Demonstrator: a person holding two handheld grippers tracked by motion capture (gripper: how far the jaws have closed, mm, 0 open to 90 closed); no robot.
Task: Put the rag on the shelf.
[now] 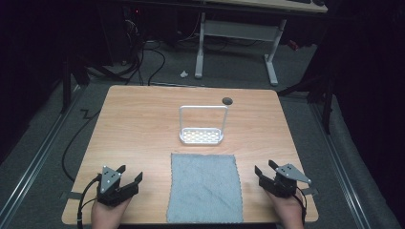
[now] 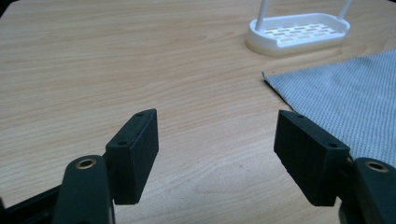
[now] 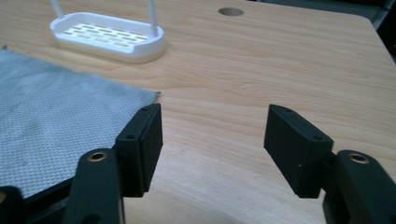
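Both released, the left gripper and right gripper flank the grey cloth at lower centre, probably ready to grasp its edges.

Grey woven cloth between the black grippers; white slotted rack beyond them; pale wood-grain table beneath.

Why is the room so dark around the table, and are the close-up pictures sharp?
High view: light falls on the table alone, the floor around stays dim, and the white rack glares. Left gripper view: the cloth is sharp, the near jaws slightly soft. Right gripper view: much the same, even light, faint shadows.
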